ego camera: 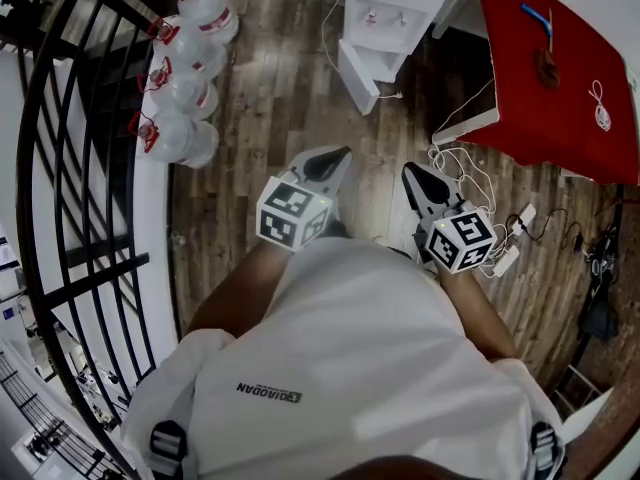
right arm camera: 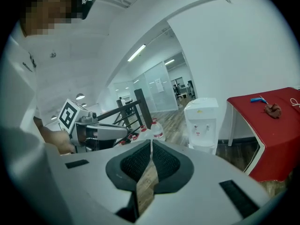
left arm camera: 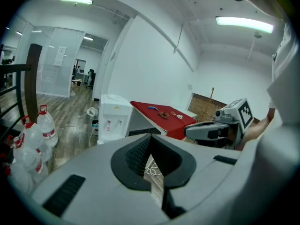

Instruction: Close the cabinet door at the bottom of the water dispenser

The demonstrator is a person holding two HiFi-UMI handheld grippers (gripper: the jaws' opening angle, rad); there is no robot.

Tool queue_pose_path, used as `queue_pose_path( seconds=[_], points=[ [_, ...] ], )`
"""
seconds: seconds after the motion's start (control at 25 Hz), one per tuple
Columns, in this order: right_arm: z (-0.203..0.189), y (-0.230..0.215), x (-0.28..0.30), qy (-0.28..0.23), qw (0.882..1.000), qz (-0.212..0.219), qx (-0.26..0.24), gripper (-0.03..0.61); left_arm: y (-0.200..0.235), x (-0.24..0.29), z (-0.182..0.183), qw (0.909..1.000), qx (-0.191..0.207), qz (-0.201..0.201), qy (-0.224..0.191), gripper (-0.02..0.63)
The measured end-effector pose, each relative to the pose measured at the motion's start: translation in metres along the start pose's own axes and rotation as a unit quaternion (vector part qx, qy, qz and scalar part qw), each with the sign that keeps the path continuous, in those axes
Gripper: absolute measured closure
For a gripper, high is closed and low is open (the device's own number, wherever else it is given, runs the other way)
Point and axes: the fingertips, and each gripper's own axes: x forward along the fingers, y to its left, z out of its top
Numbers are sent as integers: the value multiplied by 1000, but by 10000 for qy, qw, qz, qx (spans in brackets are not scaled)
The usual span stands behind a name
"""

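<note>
The white water dispenser (ego camera: 392, 8) stands on the wood floor against the far wall. Its bottom cabinet door (ego camera: 357, 76) is swung open toward me. Both grippers hang in the air well short of it, about waist high. My left gripper (ego camera: 338, 158) points at the dispenser with its jaws shut and nothing between them. My right gripper (ego camera: 411, 172) is beside it, also shut and empty. In the left gripper view the dispenser (left arm camera: 114, 118) shows beyond the closed jaws of the left gripper (left arm camera: 151, 136). In the right gripper view the dispenser (right arm camera: 204, 122) sits right of the right gripper (right arm camera: 150, 142).
A table with a red cloth (ego camera: 555, 68) stands right of the dispenser. Loose white cables (ego camera: 462, 168) and a power strip (ego camera: 510, 248) lie on the floor below it. Several water bottles (ego camera: 180, 78) stand at the left by a black railing (ego camera: 70, 158).
</note>
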Motion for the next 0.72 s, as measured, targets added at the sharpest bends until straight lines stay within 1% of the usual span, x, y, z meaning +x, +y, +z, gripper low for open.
queue_pose_path(
  seconds=[0.24, 0.44, 0.52, 0.72],
  points=[
    [28, 3, 35, -144, 9996, -236, -51, 556, 46, 0, 20, 9998, 109, -139, -30, 620],
    [31, 8, 55, -117, 9994, -320, -47, 556, 77, 1, 28, 9998, 122, -144, -47, 620],
    [32, 8, 61, -107, 9994, -334, -6, 557, 83, 1, 28, 9998, 109, -167, -22, 620],
    [33, 13, 79, -53, 9997, -196, 102, 557, 87, 5, 22, 9993, 249, -262, 128, 620]
  ],
)
